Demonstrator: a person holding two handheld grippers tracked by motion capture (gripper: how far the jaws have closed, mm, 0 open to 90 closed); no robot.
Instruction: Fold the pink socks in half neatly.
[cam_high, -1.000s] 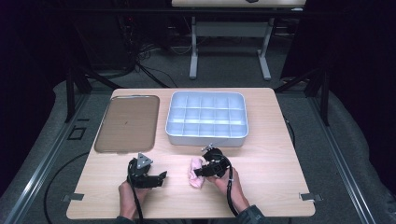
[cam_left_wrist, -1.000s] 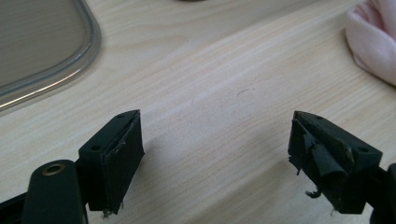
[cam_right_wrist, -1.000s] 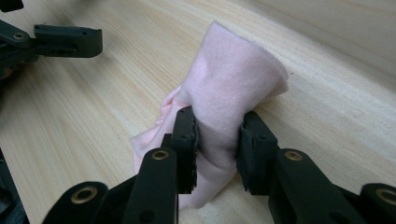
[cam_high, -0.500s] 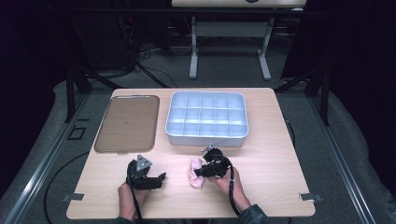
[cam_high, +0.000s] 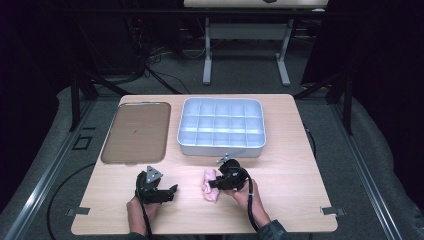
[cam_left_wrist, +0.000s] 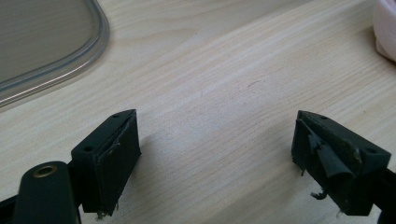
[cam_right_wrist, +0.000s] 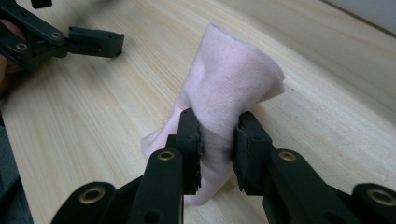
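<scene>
R gripper (cam_right_wrist: 217, 140) is clamped on the pink cloth (cam_right_wrist: 233, 88), bunched on the table's (cam_high: 280, 200) near edge, below the compartment tray (cam_high: 221, 126). L gripper (cam_left_wrist: 215, 154) is held agape, w/ nothing between. Grasp step judged underway; next, a lift toward the tray is called for. Vs earlier: nothing shifted, R jaws slightly tighter.

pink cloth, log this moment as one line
right hand-held gripper: shut on pink cloth, cloth on table | left hand-held gripper: open, empty | compartment tray: empty
</scene>
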